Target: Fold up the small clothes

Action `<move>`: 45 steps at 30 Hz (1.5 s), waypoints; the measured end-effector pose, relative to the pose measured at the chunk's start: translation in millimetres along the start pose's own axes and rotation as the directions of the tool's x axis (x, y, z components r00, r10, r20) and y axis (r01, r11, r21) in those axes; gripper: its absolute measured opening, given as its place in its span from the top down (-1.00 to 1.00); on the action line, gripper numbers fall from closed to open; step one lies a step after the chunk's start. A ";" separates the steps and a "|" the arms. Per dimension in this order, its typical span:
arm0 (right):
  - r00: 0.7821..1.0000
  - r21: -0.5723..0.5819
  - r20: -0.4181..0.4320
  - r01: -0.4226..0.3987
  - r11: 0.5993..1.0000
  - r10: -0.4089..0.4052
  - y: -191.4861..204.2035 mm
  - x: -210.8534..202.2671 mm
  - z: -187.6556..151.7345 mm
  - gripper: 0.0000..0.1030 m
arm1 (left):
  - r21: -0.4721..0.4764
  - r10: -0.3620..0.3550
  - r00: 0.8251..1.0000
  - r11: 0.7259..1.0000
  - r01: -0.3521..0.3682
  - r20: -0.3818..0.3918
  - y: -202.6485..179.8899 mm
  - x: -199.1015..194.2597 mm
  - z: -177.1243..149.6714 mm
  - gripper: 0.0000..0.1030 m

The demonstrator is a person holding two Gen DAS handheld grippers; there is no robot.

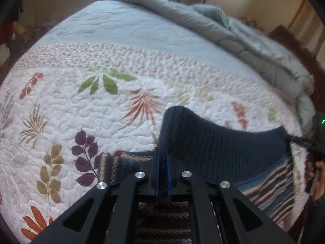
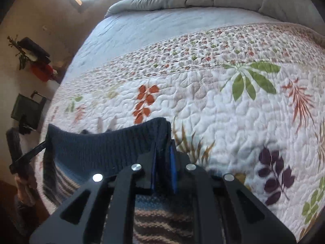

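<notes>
Legible text, labels, brands, numbers, signs: none in either view. The quilt (image 1: 121, 105) carries printed leaf patterns only; the knitted garment (image 1: 223, 148) shows plain stripes, no lettering.

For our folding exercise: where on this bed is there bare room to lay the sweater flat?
Free: the leaf-print quilt ahead of both grippers, and the blue sheet beyond its border. Crowded: the far edge, under the bunched grey duvet.

right gripper (image 2: 163, 162) clamped on a navy knit sweater (image 2: 105, 148), lifted over the leafy quilt (image 2: 223, 109), left gripper (image 2: 43, 143) pinching the sweater's far corner
</notes>
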State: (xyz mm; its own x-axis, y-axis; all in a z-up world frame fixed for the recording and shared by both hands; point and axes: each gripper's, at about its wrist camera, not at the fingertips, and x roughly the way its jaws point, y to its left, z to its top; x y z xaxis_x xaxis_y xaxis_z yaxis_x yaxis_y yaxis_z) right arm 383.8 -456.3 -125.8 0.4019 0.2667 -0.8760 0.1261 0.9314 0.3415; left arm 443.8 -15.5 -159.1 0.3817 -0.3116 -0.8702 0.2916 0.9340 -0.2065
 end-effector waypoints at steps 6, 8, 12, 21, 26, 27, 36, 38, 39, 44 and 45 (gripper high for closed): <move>0.991 -0.028 -0.088 0.097 0.995 -0.100 -2.0 44.4 -11.5 0.51 | 0.007 0.034 0.995 0.999 -0.034 -0.095 4.9 41.2 -15.9 0.78; 0.993 -0.068 -0.052 0.103 0.992 -0.106 2.2 33.0 -17.3 0.23 | 0.015 0.034 0.994 0.999 -0.033 -0.102 3.2 34.5 -17.0 0.71; 0.997 -0.080 -0.029 0.076 0.994 -0.078 -0.7 -1.0 -36.4 0.17 | 0.049 0.050 0.995 0.998 -0.046 -0.085 7.1 1.5 -29.6 0.10; 0.993 -0.068 -0.117 0.024 0.997 -0.032 -13.8 -63.5 -138.2 0.03 | 0.094 0.084 0.993 0.993 -0.076 -0.087 19.9 -56.2 -111.6 -0.11; 0.987 -0.050 -0.161 -0.011 0.999 0.003 -16.2 -81.1 -192.8 -0.02 | 0.074 0.069 0.994 0.995 -0.063 -0.081 20.2 -65.6 -138.2 -0.21; 0.986 -0.052 -0.166 -0.019 0.998 0.010 -16.7 -83.6 -199.5 -0.02 | 0.063 0.080 0.994 0.995 -0.075 -0.079 21.8 -66.2 -142.3 -0.21; 0.982 -0.078 -0.180 -0.073 0.994 0.058 -12.0 -83.3 -223.2 0.08 | -0.034 0.116 0.993 0.993 -0.116 -0.007 26.3 -92.2 -151.8 -0.22; 0.982 -0.106 -0.181 -0.065 0.992 0.045 -4.8 -79.0 -221.9 0.11 | -0.033 0.147 0.989 0.989 -0.147 -0.008 28.9 -93.5 -151.0 -0.28; 0.982 -0.122 -0.184 -0.054 0.991 0.031 -2.8 -76.5 -220.5 0.19 | -0.038 0.180 0.984 0.983 -0.180 -0.016 33.4 -91.5 -151.5 -0.29; 0.979 -0.126 -0.202 -0.047 0.991 0.021 -3.4 -66.6 -222.8 0.51 | -0.078 0.098 0.992 0.991 -0.105 -0.084 50.5 -72.9 -160.5 -0.28; 0.979 -0.125 -0.201 -0.046 0.991 0.020 -3.4 -65.2 -222.8 0.56 | -0.074 0.088 0.992 0.993 -0.095 -0.086 49.5 -70.1 -161.4 -0.28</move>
State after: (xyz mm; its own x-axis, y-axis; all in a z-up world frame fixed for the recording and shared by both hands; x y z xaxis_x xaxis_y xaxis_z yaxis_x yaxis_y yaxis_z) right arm 155.1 -421.6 -145.8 0.2136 0.3301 -0.9194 -0.0071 0.9417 0.3365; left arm 289.9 80.8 -180.5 0.3288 -0.2115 -0.9204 0.1886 0.9697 -0.1555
